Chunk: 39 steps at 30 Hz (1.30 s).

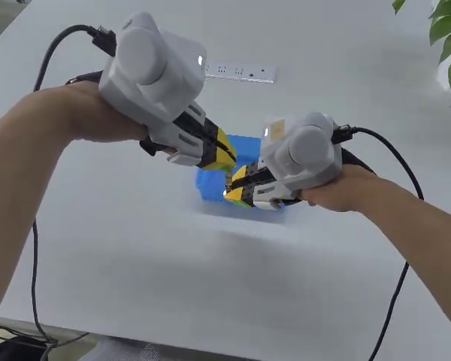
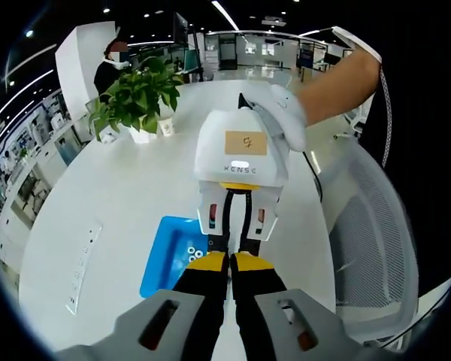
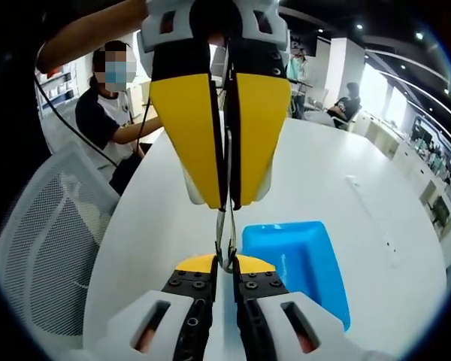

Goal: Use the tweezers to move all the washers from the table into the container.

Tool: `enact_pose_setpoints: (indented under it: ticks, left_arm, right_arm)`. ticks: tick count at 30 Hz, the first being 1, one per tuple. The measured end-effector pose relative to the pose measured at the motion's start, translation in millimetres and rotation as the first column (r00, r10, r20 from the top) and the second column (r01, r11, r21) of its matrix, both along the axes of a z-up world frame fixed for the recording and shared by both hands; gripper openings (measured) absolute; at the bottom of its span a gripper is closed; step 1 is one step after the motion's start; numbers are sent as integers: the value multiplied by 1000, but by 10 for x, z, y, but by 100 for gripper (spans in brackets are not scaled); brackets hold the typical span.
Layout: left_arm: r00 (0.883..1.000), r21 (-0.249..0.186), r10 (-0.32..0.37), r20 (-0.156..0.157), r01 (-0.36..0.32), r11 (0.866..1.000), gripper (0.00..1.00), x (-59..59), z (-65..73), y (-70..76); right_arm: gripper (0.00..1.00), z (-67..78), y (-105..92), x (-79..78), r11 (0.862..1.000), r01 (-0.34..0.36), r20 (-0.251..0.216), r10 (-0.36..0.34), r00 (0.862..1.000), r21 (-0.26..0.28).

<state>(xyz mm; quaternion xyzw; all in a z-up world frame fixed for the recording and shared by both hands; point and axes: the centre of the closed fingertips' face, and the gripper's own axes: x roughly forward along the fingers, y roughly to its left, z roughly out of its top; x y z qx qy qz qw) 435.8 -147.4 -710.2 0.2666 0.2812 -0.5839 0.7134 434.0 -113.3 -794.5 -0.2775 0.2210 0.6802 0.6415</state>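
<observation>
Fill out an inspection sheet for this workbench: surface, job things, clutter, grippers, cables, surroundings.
Surface: white table, bare in front of the person.
Job things: blue container on the table with several washers inside; thin metal tweezers held above the table beside it.
Clutter: power strip lying on the far part of the table.
Grippers: left gripper and right gripper meet tip to tip, and each looks shut on the tweezers.
Cables: one black cable runs from the left gripper and another from the right.
Surroundings: potted plant, mesh chair, seated person behind, open office.
</observation>
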Motion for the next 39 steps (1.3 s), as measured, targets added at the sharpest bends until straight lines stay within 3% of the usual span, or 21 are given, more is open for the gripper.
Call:
enact_pose_setpoints:
  ticks: [6,23,39]
  left_arm:
    - [1000,-2,-13,17,13,1000,5,109,46,-54]
    - [999,7,-33,24,33,999,5,369,-75,-91]
    - [1000,22,-26,9,26,999,5,576,-342,-30]
  right_arm:
    - [10,49,-21,123,1000,10,12,-10,1000,6]
    - [10,-40,-109,346,999,32,6,-32,999,-11]
    - [10,-290,-122,534,999,26,-14,-26,1000,-36]
